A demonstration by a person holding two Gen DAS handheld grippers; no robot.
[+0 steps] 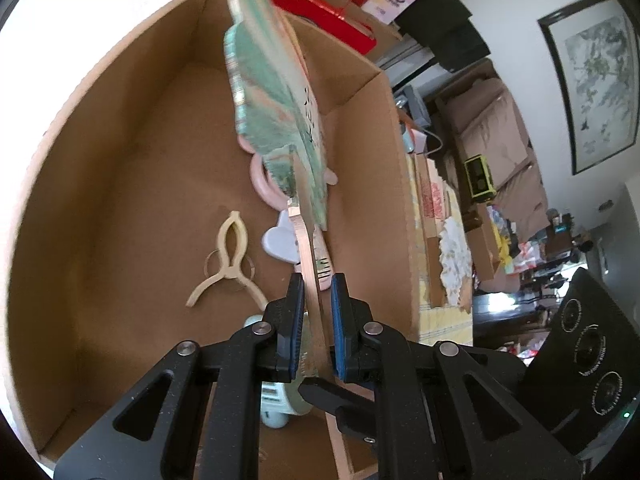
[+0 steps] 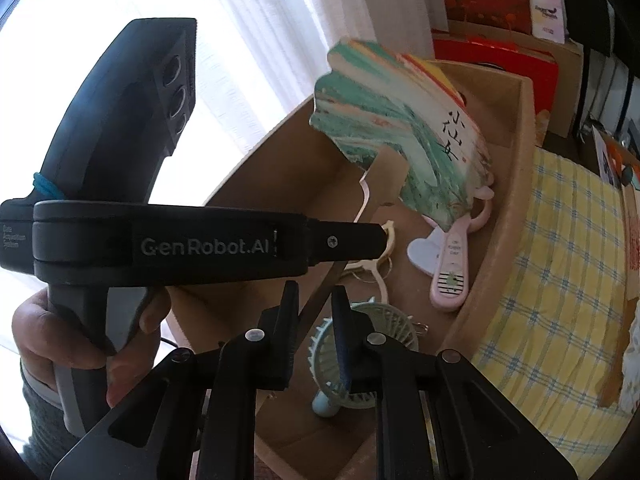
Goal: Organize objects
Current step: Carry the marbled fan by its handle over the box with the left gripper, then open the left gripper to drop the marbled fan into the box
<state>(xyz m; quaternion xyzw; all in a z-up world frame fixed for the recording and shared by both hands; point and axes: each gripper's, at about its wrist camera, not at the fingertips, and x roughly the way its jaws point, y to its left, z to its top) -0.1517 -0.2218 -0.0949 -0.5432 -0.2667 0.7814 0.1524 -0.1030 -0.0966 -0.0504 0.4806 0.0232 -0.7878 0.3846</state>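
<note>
Left gripper (image 1: 316, 300) pinches the paddle fan (image 1: 272, 92) handle; right gripper (image 2: 316, 312) spread; mint fan (image 2: 360, 344) partly hidden.

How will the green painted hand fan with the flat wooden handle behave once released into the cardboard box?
The green painted hand fan looks thin and light, so it will probably topple flat. The left gripper pinches only its narrow handle, so it may pivot. It would likely land on the pink handheld fan.

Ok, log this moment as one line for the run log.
left gripper: shut on paper fan handle | fan: over cardboard box | right gripper: open, holding nothing
</note>
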